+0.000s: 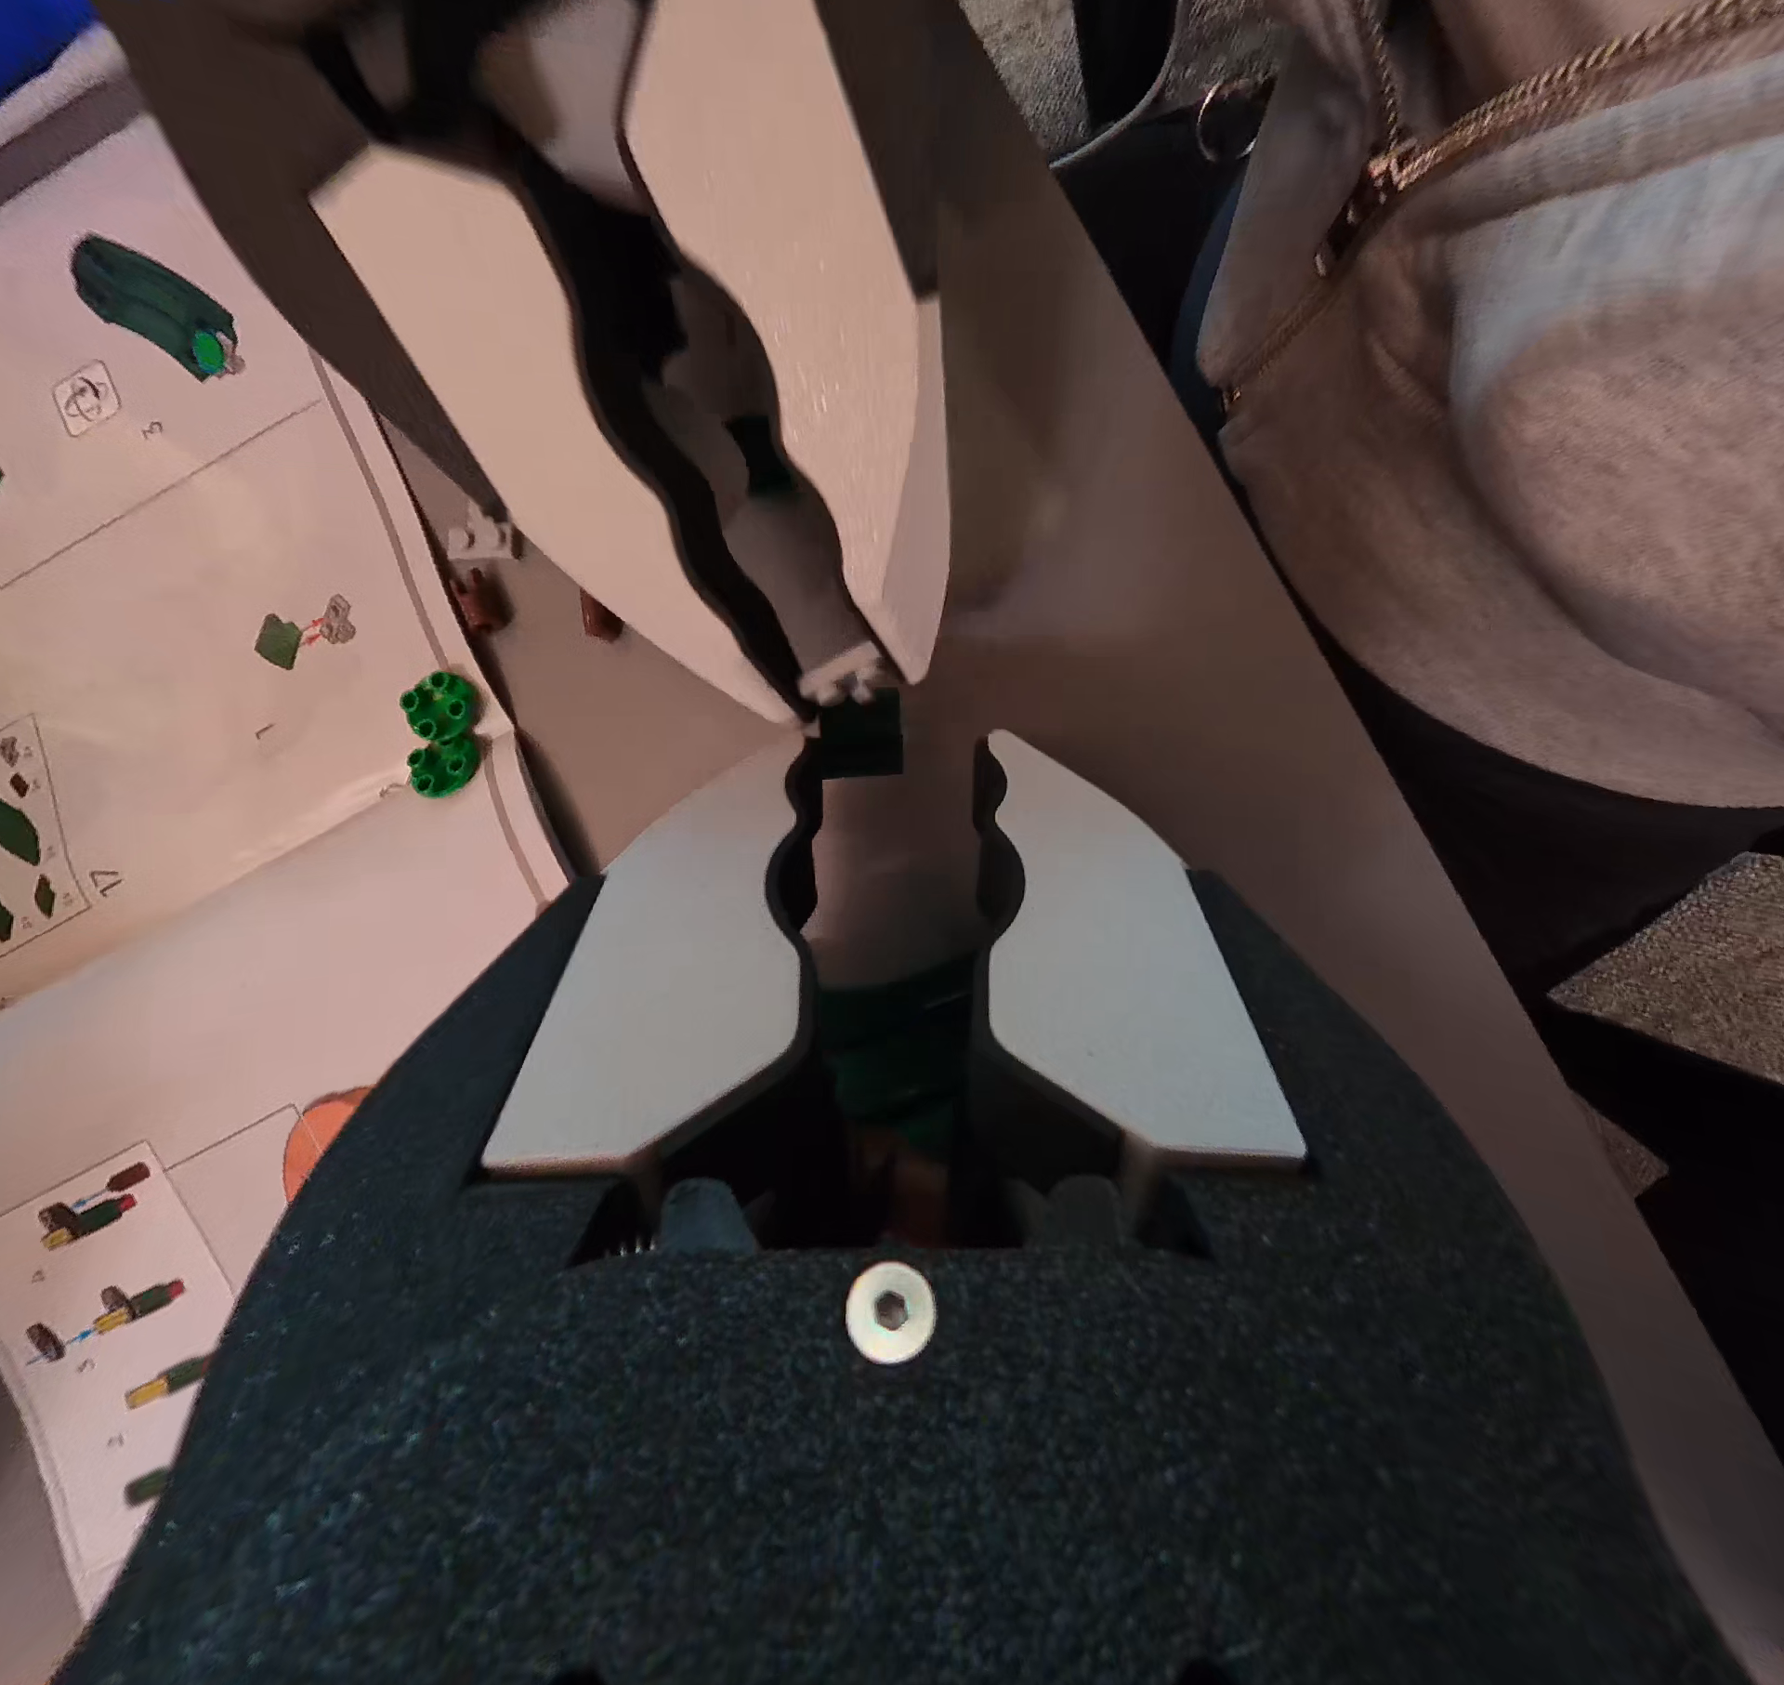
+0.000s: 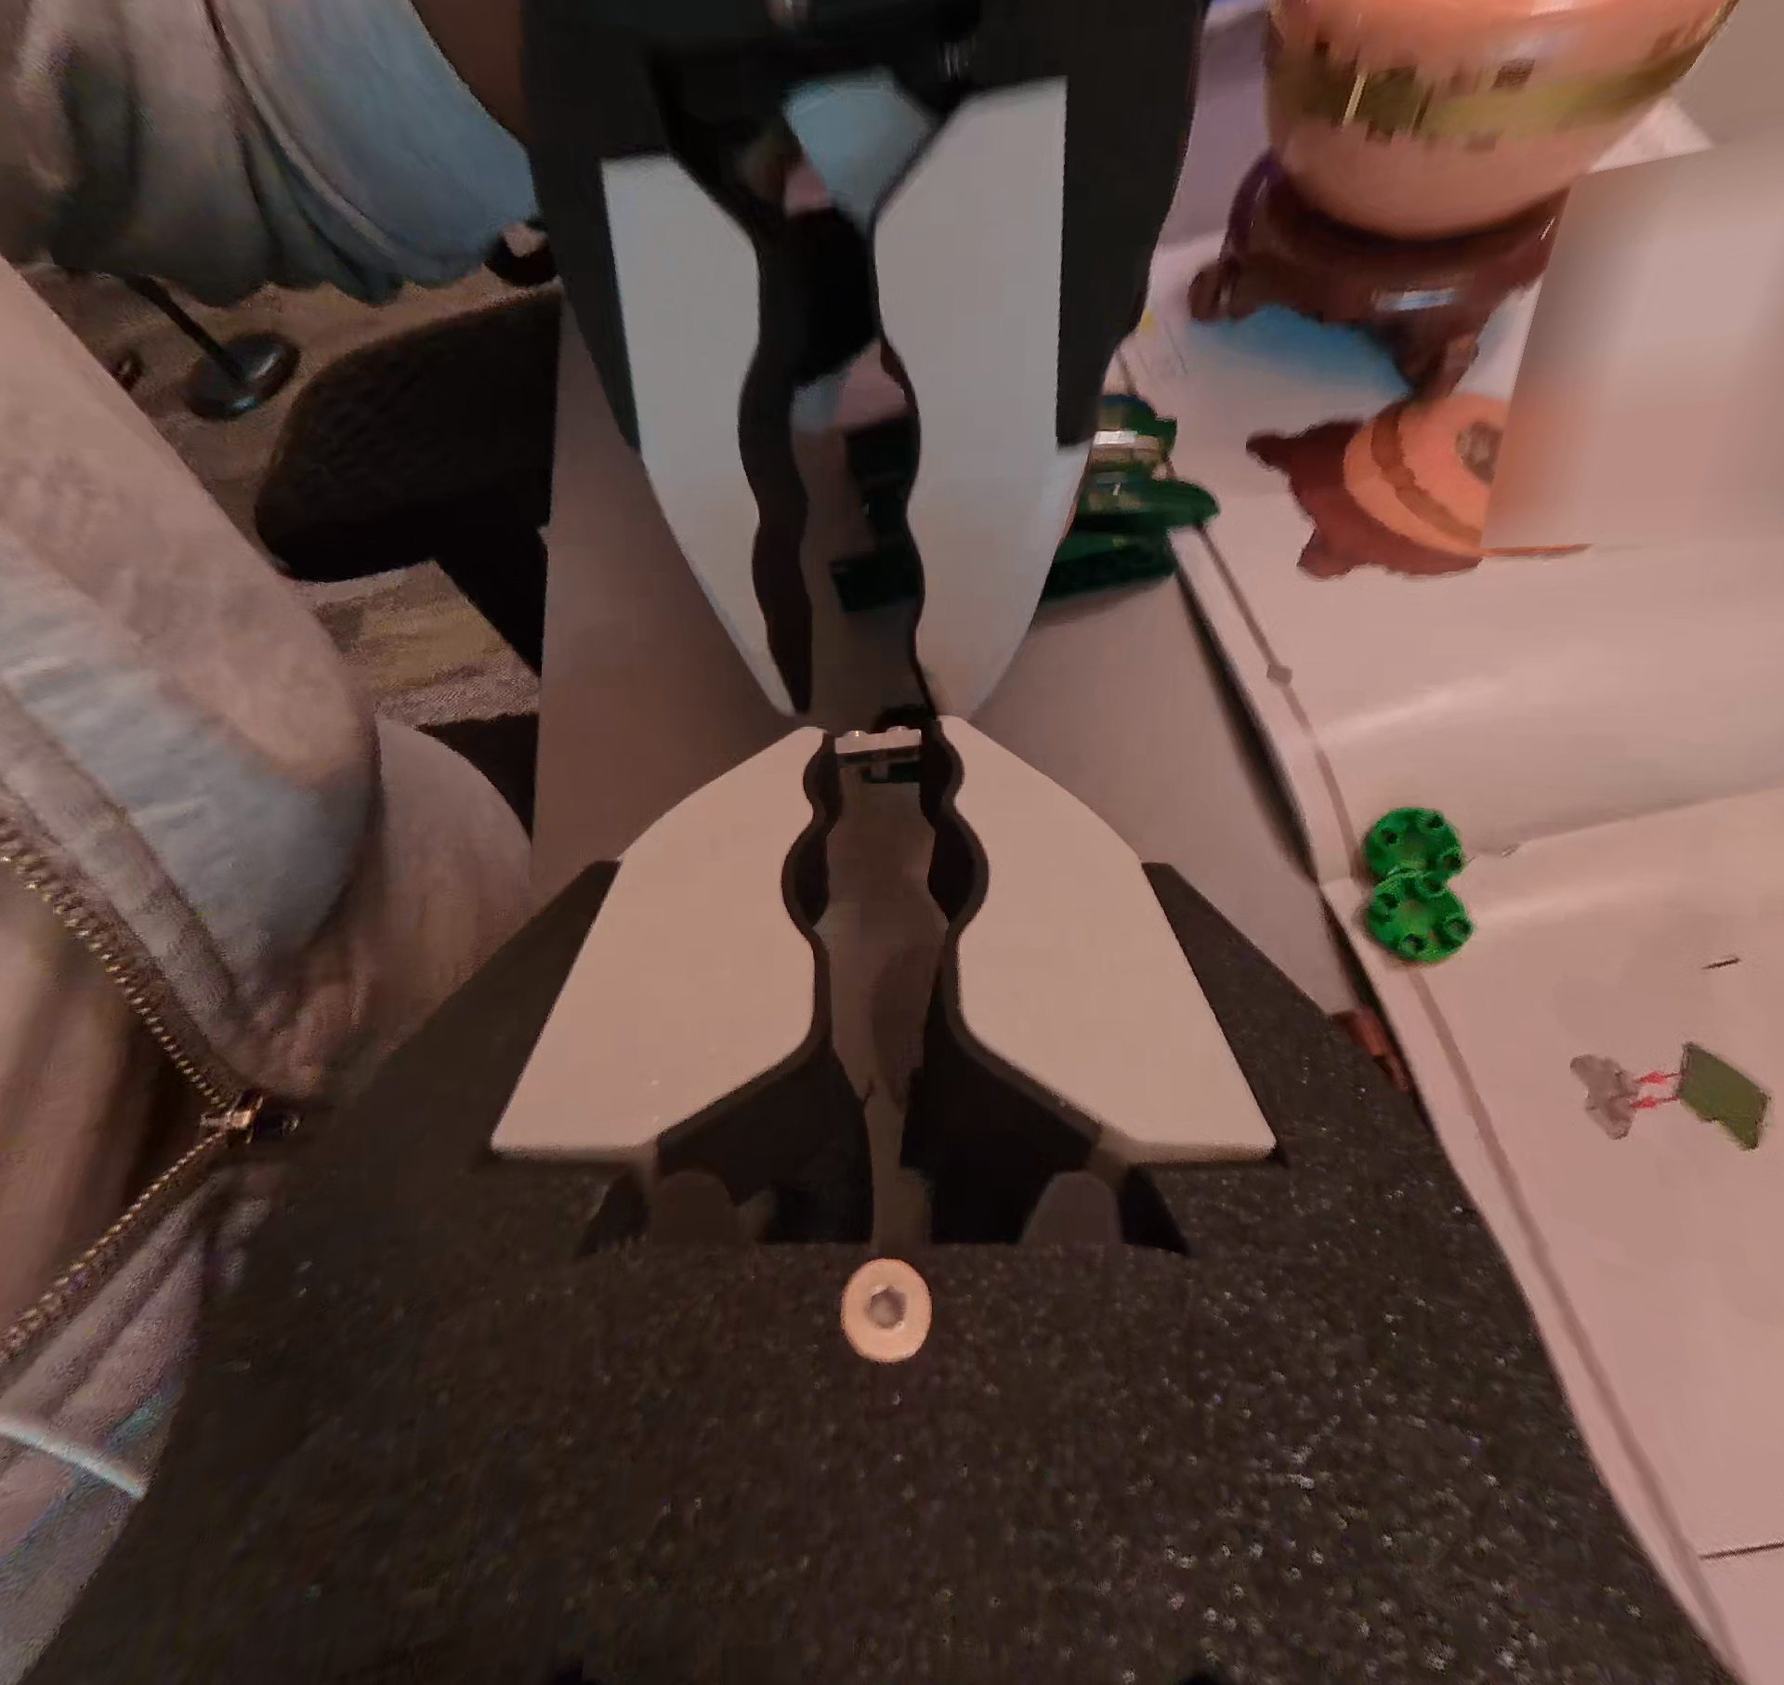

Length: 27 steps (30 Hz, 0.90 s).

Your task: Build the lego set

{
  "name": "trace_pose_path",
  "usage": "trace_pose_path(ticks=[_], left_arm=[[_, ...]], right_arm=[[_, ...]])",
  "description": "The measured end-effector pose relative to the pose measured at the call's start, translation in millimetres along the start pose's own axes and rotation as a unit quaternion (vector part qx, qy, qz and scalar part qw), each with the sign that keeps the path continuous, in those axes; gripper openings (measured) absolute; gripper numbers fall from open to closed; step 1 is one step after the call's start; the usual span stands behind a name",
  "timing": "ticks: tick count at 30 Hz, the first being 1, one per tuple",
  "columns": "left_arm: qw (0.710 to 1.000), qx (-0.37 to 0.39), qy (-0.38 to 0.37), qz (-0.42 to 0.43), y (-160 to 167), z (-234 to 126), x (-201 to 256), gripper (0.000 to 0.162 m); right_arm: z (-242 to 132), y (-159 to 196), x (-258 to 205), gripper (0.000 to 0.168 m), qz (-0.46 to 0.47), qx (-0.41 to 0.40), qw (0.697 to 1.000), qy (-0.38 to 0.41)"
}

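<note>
My right gripper [image 2: 880, 739] is shut on a small light grey piece [image 2: 864, 743] joined to a dark green piece [image 1: 859, 743], held above the table. In the left wrist view it comes down from the top, its tips [image 1: 842, 688] pinching the grey part. My left gripper [image 1: 896, 750] faces it tip to tip and is open. The dark green piece sits by its left fingertip [image 1: 772, 799], and the other finger stands clear of it. More dark green parts [image 2: 1129, 499] lie on the table under and beside the left gripper [image 2: 874, 707].
The open instruction booklet [image 1: 193, 576] lies on the table with two bright green round pieces [image 1: 439, 731] on it. Small brown pieces [image 1: 480, 610] lie by its edge. A blurred peach pot on a brown stand [image 2: 1506, 94] is behind. A person in a grey hoodie [image 1: 1545, 480] is at the table edge. My two grippers' fingertips are within a few centimetres of each other.
</note>
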<state>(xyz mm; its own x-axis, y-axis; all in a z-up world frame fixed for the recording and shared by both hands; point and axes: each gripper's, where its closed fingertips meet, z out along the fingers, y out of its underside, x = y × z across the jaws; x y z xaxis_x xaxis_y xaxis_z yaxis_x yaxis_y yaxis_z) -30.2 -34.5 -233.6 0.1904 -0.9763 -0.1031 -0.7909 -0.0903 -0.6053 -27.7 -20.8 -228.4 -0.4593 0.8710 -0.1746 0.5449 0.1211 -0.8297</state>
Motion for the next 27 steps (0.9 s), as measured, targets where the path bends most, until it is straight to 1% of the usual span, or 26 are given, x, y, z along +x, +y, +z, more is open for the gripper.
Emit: trace_pose_path(ticks=[3, 6, 8, 10, 12, 15, 19, 23, 27], left_arm=[[1.0, 0.022, -0.004, -0.005, -4, -3, -5, 0.028], [1.0, 0.005, -0.017, -0.009, 2, -6, -8, 0.029], [0.999, -0.009, -0.039, -0.027, 4, -12, -9, 0.026], [0.995, -0.014, -0.067, -0.067, 0, -17, -7, 0.018], [0.993, -0.003, -0.069, -0.101, -6, -12, 4, 0.014], [0.987, -0.012, -0.07, -0.144, -4, 1, 12, 0.014], [0.978, -0.027, -0.093, -0.187, 6, 8, 2, 0.014], [0.979, -0.028, -0.086, -0.184, 9, 12, -2, 0.014], [0.983, -0.034, -0.076, -0.166, 8, 17, -11, 0.015]], right_arm=[[2, 12, -3, 0.016, 0.02, -0.018, 1.0, -0.008], [-9, 5, -3, 0.016, 0.026, 0.005, 1.0, -0.005], [-17, 4, 4, 0.016, 0.024, 0.002, 1.0, 0.013], [-21, 8, 13, 0.016, 0.014, -0.019, 0.999, 0.032], [-19, 9, 16, 0.016, -0.002, -0.037, 0.999, 0.025], [-10, 9, 28, 0.016, -0.041, -0.07, 0.996, 0.026], [-2, 19, 34, 0.016, -0.084, -0.129, 0.987, 0.036], [-2, 23, 22, 0.016, -0.083, -0.131, 0.987, 0.035], [-1, 27, 1, 0.016, -0.065, -0.126, 0.99, 0.018]])
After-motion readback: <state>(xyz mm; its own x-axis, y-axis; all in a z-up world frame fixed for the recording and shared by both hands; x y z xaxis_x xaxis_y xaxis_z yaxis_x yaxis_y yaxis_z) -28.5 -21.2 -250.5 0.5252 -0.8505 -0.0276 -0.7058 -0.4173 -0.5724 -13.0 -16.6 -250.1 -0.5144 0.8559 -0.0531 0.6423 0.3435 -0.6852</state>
